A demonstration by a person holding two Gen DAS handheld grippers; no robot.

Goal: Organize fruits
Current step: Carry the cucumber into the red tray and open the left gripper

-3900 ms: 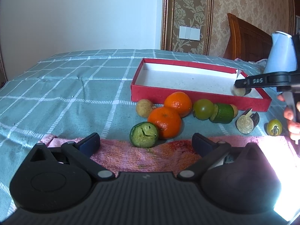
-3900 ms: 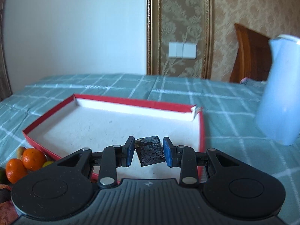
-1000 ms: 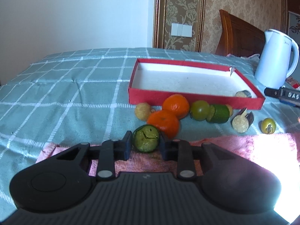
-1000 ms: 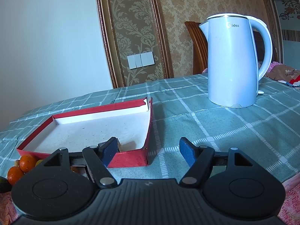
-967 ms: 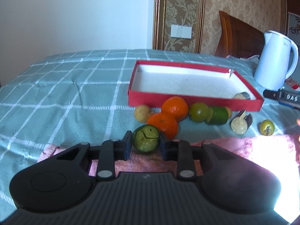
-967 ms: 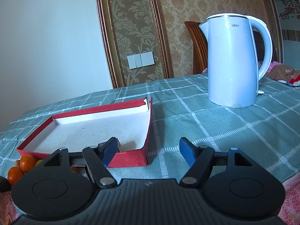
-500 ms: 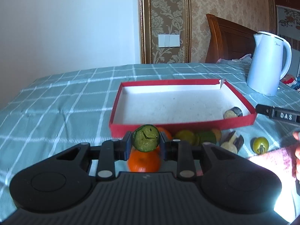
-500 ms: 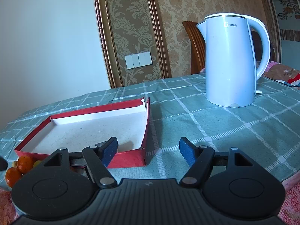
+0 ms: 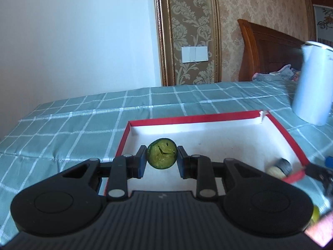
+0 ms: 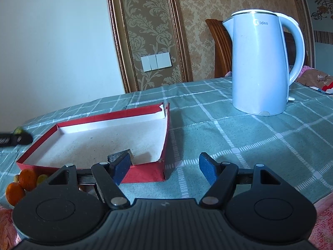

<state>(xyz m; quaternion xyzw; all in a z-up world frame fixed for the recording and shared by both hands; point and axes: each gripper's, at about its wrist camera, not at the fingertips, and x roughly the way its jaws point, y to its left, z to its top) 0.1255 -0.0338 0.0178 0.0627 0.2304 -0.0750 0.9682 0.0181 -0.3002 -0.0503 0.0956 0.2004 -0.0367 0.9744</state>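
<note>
Spread across the whole surface (image 10: 239,137): a teal cloth crossed by white check lines, lying flat with faint creases near the far edge. At the near edge, a pink towel (image 10: 320,225) showing at both lower corners of the right wrist view. Behind the surface, a plain pale wall (image 9: 72,37) on the left, then a gilt-framed panel of damask wallpaper (image 9: 187,31) bearing a white switch plate (image 9: 195,54), then more patterned paper and a carved dark wooden headboard (image 9: 270,56). Standing upright on the cloth beyond the far right corner of the tray, apart from it: a white electric kettle (image 10: 259,62). Lying flat mid-surface: a shallow red tray (image 10: 145,176) with a white floor and a torn far corner. Inside it, near the right wall: a single dark-skinned cut piece with a pale face (image 9: 280,167). Clamped tight in the left claw (image 9: 162,156): a round green fruit slice (image 9: 162,153), cut face toward the camera, held above the tray's floor near its left wall. Spread wide and holding nothing: the right claw (image 10: 164,167), at the tray's near right corner, one finger in front of the tray and the other over bare cloth. Grouped on the cloth just outside the tray's near wall: two oranges (image 10: 21,184) and a yellow-green fruit (image 10: 41,178).
</note>
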